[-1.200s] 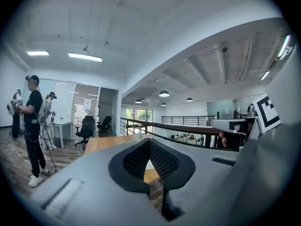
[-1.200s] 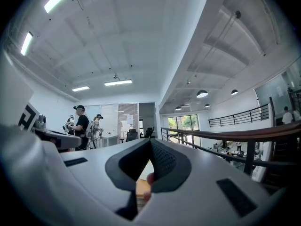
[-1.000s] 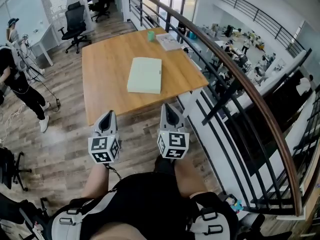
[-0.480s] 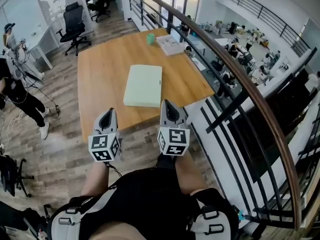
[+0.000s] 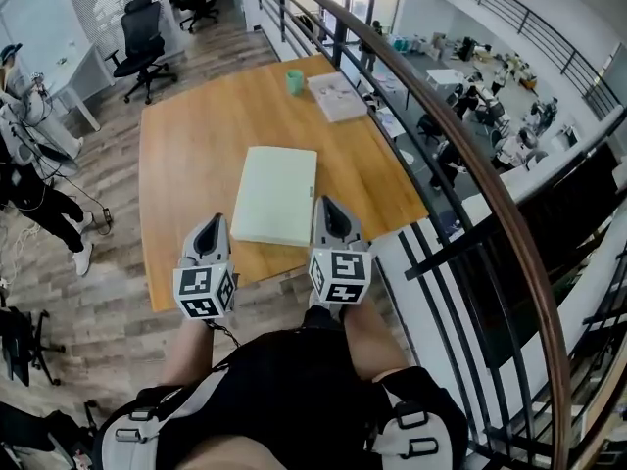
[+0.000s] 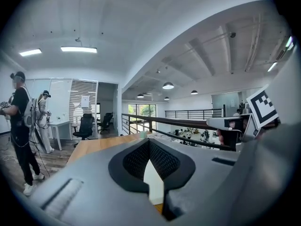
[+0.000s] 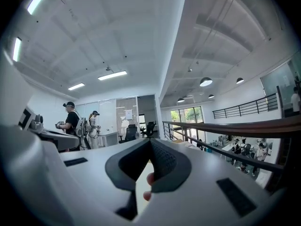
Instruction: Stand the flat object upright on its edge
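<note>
Jaws of my left gripper and right gripper are clenching together, empty; pale green flat rectangular slab is lying flat on the wooden table, just ahead.

right gripper: jaws together | railing ahead right | person left

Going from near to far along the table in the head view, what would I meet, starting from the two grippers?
Left gripper and right gripper side by side → pale green flat object → green cup near the far end of the wooden table.
</note>
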`<state>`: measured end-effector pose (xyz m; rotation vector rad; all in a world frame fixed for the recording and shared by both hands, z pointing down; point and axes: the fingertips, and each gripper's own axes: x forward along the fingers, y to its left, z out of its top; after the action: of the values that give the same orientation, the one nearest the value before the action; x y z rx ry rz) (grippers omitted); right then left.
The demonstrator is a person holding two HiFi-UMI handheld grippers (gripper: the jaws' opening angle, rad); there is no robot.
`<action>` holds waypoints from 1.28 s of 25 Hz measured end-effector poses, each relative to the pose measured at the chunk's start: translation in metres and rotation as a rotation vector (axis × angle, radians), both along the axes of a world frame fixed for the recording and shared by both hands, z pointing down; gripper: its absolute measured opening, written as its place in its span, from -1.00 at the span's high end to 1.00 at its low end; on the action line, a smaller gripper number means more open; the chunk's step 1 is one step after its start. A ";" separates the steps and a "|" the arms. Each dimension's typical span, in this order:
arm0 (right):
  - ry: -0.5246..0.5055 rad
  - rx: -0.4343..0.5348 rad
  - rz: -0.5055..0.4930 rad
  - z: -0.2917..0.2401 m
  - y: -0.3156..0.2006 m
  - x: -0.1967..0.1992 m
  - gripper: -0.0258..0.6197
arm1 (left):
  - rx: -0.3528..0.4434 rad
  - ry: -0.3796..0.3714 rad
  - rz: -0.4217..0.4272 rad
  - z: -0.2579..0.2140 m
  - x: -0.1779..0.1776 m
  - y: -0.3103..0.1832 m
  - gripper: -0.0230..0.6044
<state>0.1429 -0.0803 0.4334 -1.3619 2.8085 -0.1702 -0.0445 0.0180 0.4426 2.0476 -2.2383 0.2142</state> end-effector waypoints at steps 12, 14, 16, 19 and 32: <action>0.022 -0.052 -0.105 0.008 -0.143 -0.023 0.92 | -0.042 0.001 -0.080 0.003 -0.015 -0.135 0.92; 0.034 -0.053 -0.125 0.007 -0.160 -0.029 0.92 | -0.043 -0.004 -0.095 0.002 -0.020 -0.151 0.92; 0.049 -0.057 -0.144 0.010 -0.173 -0.036 0.92 | -0.042 -0.007 -0.114 0.001 -0.026 -0.161 0.92; 0.054 -0.075 -0.161 0.016 -0.184 -0.046 0.92 | -0.053 -0.014 -0.131 0.001 -0.035 -0.168 0.92; 0.052 -0.104 -0.056 0.032 -0.218 -0.076 0.92 | -0.056 0.024 -0.136 0.010 -0.099 -0.196 0.92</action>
<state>0.0665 -0.2983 0.4652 -1.3267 2.9210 -0.2905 -0.1437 -0.1780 0.4524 1.8518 -2.3178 0.2369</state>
